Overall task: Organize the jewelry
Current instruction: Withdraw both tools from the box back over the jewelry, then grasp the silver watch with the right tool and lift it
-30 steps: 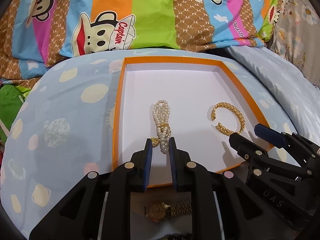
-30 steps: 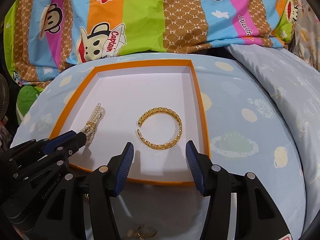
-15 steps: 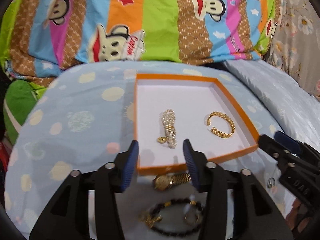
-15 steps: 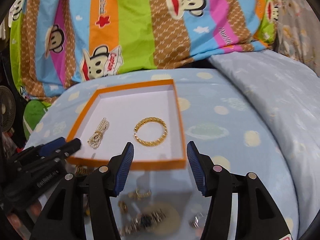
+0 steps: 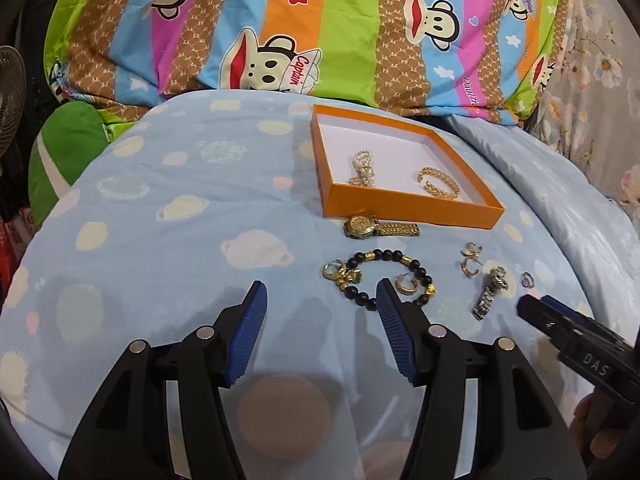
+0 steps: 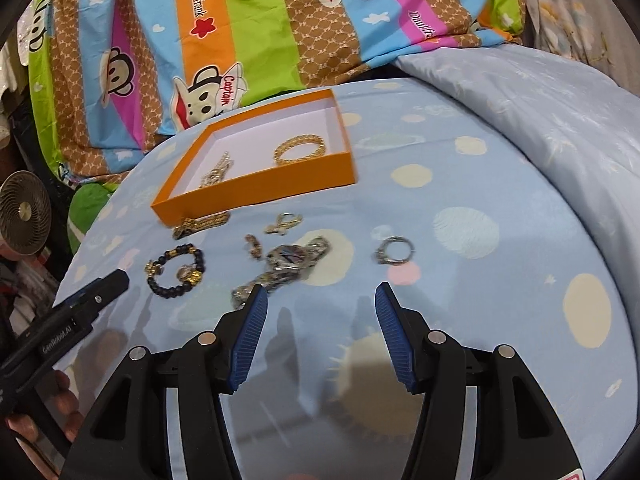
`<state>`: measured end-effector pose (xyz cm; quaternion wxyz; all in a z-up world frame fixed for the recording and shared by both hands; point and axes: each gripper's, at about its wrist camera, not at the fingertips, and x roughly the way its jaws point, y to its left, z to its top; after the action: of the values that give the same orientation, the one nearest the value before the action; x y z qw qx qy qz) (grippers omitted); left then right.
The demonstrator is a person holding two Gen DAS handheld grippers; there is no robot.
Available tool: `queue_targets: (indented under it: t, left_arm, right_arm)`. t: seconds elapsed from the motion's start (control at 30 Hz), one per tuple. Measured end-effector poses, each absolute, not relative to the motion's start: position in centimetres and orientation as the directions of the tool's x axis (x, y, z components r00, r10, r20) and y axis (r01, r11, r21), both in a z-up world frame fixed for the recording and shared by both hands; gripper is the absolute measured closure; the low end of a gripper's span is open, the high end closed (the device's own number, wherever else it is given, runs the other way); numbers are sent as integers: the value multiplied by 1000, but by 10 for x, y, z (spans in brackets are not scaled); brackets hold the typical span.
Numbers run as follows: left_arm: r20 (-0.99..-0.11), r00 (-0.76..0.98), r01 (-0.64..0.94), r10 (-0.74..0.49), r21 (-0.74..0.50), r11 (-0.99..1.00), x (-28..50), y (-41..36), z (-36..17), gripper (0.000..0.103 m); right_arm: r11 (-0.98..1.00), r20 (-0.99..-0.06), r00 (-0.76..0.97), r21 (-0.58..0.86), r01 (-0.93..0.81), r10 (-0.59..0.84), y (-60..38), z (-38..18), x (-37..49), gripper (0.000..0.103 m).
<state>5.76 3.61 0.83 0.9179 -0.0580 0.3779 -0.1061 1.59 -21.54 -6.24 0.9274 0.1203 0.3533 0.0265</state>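
Observation:
An orange box (image 5: 412, 205) with a white floor holds a pearl bracelet (image 5: 364, 168) and a gold cuff bracelet (image 5: 438, 183); the box also shows in the right wrist view (image 6: 256, 190). In front of it on the blue spotted bedcover lie a gold watch (image 5: 378, 227), a black bead bracelet (image 5: 384, 276), gold earrings (image 5: 469, 262), a silver watch (image 6: 286, 266) and a silver ring (image 6: 394, 250). My left gripper (image 5: 320, 300) is open and empty, near the bead bracelet. My right gripper (image 6: 318, 300) is open and empty, just short of the silver watch.
A striped cartoon-monkey blanket (image 5: 320, 32) lies behind the box. A pale blue quilt (image 6: 540, 100) rises at the right. A small fan (image 6: 24, 212) and a green cushion (image 5: 64, 148) sit at the left edge.
Both grippers have pulled back and up from the box. The left one opened and let go of the pearl bracelet, which stays in the box. Loose jewelry in front came into view.

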Motion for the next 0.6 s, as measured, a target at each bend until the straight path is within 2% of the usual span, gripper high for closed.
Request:
queue_targets:
  t: [0.43, 0.5, 0.6]
  left_arm:
    - [-693, 662, 108, -286, -289, 951, 63, 53, -1, 44]
    - [-695, 659, 109, -287, -289, 951, 63, 52, -2, 44]
    - [-698, 655, 111, -290, -291, 950, 63, 52, -2, 44]
  right_arm:
    - [973, -686, 724, 205, 102, 69, -195, -68, 46, 48]
    - [973, -690, 721, 205, 106, 66, -195, -69, 46, 49]
    - [973, -693, 719, 201, 110, 62, -197, -70, 47, 57]
